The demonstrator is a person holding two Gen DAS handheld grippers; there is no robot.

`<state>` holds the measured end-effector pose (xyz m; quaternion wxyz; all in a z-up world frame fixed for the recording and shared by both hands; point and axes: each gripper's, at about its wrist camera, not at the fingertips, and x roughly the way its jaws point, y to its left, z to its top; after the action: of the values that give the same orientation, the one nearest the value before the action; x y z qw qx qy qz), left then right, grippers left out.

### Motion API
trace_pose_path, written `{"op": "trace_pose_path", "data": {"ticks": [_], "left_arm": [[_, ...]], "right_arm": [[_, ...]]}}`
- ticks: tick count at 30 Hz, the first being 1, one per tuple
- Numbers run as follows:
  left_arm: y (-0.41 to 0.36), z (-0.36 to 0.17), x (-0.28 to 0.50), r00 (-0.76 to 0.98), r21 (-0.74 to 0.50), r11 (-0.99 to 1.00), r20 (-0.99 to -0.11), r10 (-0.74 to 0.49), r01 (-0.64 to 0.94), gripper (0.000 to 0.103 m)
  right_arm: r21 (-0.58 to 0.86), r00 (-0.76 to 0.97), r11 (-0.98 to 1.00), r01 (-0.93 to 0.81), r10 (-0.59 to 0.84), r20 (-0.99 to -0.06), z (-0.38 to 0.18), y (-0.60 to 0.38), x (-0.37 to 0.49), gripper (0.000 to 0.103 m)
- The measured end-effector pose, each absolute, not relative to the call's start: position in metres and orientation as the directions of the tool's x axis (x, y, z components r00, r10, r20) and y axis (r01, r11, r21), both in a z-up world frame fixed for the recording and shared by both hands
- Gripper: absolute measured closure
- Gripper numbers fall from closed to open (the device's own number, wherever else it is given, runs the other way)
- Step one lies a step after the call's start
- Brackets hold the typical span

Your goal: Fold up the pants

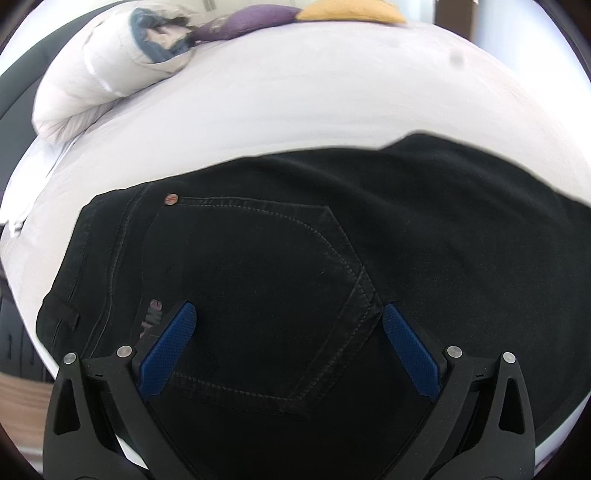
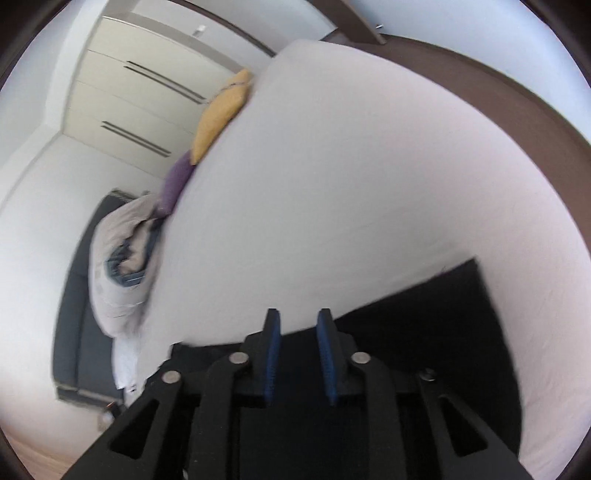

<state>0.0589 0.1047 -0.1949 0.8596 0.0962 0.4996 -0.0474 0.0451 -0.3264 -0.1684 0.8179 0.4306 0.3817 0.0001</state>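
Left wrist view: black pants point(image 1: 295, 266) lay flat on white bed point(image 1: 295, 103), back pocket point(image 1: 266, 295) dead centre, copper rivet point(image 1: 171, 199) at its 10 o'clock corner. Left gripper point(image 1: 289, 317) hovered over pocket, jaws spread wide, nothing between them. Rolled duvet point(image 1: 103, 74) at 11, purple cushion point(image 1: 243, 22) and yellow cushion point(image 1: 351, 11) at 12

Right wrist view: bit blurry. Right gripper point(image 2: 298, 325) jaws narrowed but gapped, holding nothing. Pants point(image 2: 443, 325) at 5 o'clock, wardrobe point(image 2: 140, 92) at 10

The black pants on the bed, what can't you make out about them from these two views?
- Left wrist: the pants run off the lower and right edges, so the legs' lie is unseen; the left gripper covers the waistband label.
- Right wrist: motion blur, and the right gripper hides the near fabric.
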Motion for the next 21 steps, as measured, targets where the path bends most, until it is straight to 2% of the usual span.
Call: {"op": "trace_pose_path", "data": {"ticks": [1,3,4,6,7,8,9,11,13,16,17,18,20,21], "left_arm": [[0.103,-0.19,0.065,0.501,0.089,0.98,-0.865,-0.014,0.18,0.0],[0.085,-0.184,0.06,0.51,0.078,0.975,-0.859,-0.041,0.21,0.0],[0.077,-0.18,0.057,0.514,0.087,0.97,-0.857,-0.044,0.229,0.0],[0.066,-0.191,0.057,0.489,0.129,0.956,-0.872,-0.018,0.265,0.0],[0.069,-0.198,0.058,0.473,0.127,0.955,-0.881,-0.014,0.266,0.0],[0.077,-0.2,0.057,0.471,0.103,0.961,-0.882,-0.03,0.255,0.0],[0.087,-0.199,0.058,0.47,0.082,0.968,-0.882,-0.041,0.238,0.0],[0.105,-0.193,0.051,0.491,0.102,0.966,-0.871,-0.028,0.236,0.0],[0.125,-0.195,0.046,0.499,0.129,0.965,-0.867,-0.002,0.227,0.0],[0.176,-0.195,0.044,0.479,-0.014,0.986,-0.873,-0.094,0.166,0.001],[0.187,-0.192,0.043,0.472,-0.068,0.983,-0.87,-0.142,0.17,0.009],[0.189,-0.188,0.043,0.473,-0.058,0.982,-0.87,-0.137,0.178,0.017],[0.185,-0.18,0.045,0.468,-0.025,0.982,-0.877,-0.111,0.186,0.019],[0.181,-0.172,0.046,0.489,0.004,0.986,-0.869,-0.079,0.165,0.019]], "right_arm": [[0.74,0.71,0.623,0.254,0.4,-0.58,-0.162,-0.309,0.037,0.059],[0.764,0.654,0.635,0.112,0.532,-0.538,-0.159,-0.267,0.028,0.054],[0.75,0.605,0.658,0.064,0.572,-0.554,-0.164,-0.245,0.024,0.054],[0.674,0.511,0.735,0.077,0.551,-0.659,-0.188,-0.222,0.017,0.054],[0.664,0.484,0.738,0.121,0.54,-0.689,-0.203,-0.225,0.014,0.069],[0.677,0.487,0.718,0.166,0.537,-0.689,-0.215,-0.236,0.008,0.09],[0.68,0.495,0.698,0.224,0.52,-0.696,-0.223,-0.253,0.0,0.103],[0.7,0.543,0.659,0.275,0.494,-0.679,-0.222,-0.286,-0.017,0.103],[0.648,0.567,0.702,0.296,0.417,-0.71,-0.21,-0.307,-0.03,0.103],[0.621,0.604,0.69,0.373,0.327,-0.727,-0.199,-0.344,-0.048,0.103],[0.606,0.617,0.681,0.412,0.281,-0.735,-0.195,-0.357,-0.058,0.103],[0.601,0.629,0.666,0.443,0.248,-0.737,-0.189,-0.37,-0.066,0.103],[0.56,0.625,0.667,0.491,0.178,-0.76,-0.174,-0.377,-0.077,0.103],[0.502,0.608,0.699,0.51,0.12,-0.785,-0.163,-0.372,-0.078,0.089]]}}
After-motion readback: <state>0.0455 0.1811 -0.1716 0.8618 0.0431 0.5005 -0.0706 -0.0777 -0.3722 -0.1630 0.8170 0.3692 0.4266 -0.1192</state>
